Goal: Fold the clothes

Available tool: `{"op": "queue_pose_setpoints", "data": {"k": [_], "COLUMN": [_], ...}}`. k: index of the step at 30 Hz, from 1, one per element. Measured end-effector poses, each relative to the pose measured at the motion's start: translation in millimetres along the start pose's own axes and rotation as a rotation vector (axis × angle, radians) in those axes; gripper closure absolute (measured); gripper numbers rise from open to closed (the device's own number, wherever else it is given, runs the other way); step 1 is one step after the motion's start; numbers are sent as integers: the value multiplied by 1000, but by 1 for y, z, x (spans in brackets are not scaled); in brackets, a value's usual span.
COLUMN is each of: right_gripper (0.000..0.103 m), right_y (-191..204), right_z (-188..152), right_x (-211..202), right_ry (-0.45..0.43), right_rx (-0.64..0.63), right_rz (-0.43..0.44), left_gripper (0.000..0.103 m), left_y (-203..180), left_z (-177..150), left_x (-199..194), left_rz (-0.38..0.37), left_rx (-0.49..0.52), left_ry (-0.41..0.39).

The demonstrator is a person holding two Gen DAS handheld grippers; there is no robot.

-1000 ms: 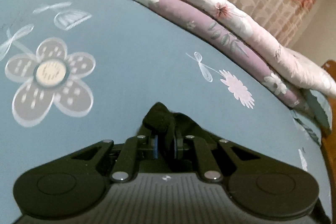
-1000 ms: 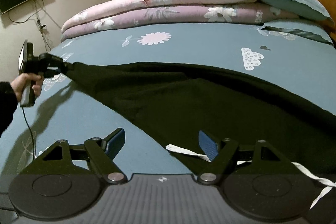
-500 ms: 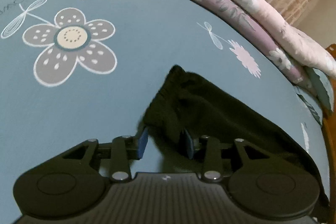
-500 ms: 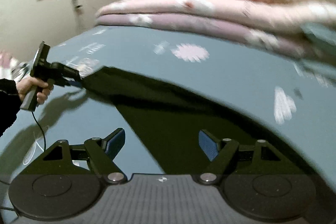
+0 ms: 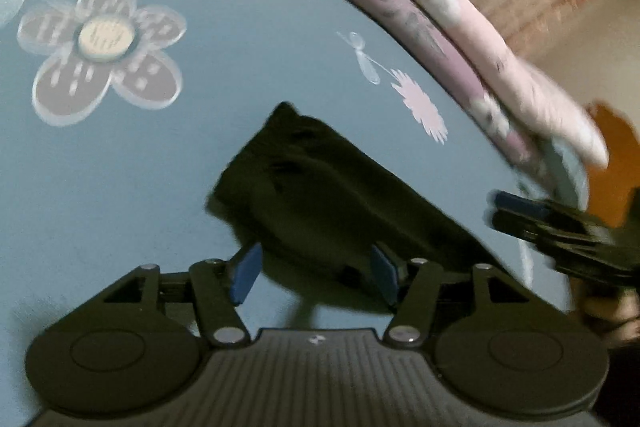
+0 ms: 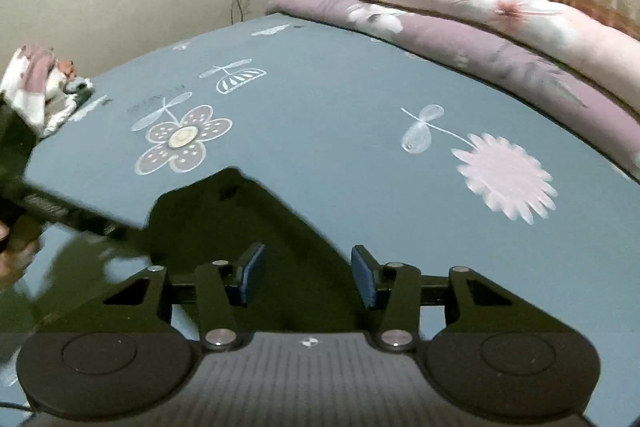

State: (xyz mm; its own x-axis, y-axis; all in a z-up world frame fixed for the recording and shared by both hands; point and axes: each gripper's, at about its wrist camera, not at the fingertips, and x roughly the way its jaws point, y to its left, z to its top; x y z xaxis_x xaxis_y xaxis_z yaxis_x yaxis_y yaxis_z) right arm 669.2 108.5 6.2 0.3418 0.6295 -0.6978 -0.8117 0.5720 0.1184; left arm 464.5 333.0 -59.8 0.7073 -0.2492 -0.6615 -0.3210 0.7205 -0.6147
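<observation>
Released since a second ago, the limp black garment lies on the bed between both gaping, empty claws, left claw and right claw; grip its near hem.

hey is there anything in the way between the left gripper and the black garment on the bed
Nothing visible. The left gripper is open, and the black garment lies flat on the blue bedsheet directly ahead, its near edge already between the fingers.
</observation>
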Motion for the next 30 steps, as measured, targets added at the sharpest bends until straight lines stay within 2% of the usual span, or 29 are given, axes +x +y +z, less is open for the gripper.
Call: {"op": "queue_pose_setpoints", "data": {"k": [4,7,11,12,13,14,15,18,24,28,30], "right_gripper": [51,51,51,59,66,84,94,99,99,99,98], "right_y": [-5,-1,9,11,13,14,16,15,-6,-23,-31], "right_z": [25,30,28,27,26,25,25,32,55,66,70], "right_x": [67,98,121,121,120,120,118,112,104,108,112], "right_ry": [35,65,111,110,109,108,105,75,-15,-39,-46], "right_rx": [-12,-42,-103,-115,-127,-140,-148,-159,-114,-85,-71], "right_rz": [54,71,44,43,42,41,37,11,-67,-119,-141], "left_gripper": [43,44,46,53,77,91,96,97,97,97,92], "left_y": [25,37,33,30,27,25,23,17,-7,-19,-20], "left_z": [1,4,10,11,12,12,12,16,44,68,74], "left_x": [4,9,17,19,22,24,27,25,23,36,46], "left_rz": [-26,-66,-77,-74,-61,-47,-36,-30,-21,3,20], "left_rx": [-85,-125,-101,-89,-74,-57,-43,13,142,195,200], "left_ry": [-19,-37,-56,-66,-71,-75,-79,-125,-200,-199,-176]}}
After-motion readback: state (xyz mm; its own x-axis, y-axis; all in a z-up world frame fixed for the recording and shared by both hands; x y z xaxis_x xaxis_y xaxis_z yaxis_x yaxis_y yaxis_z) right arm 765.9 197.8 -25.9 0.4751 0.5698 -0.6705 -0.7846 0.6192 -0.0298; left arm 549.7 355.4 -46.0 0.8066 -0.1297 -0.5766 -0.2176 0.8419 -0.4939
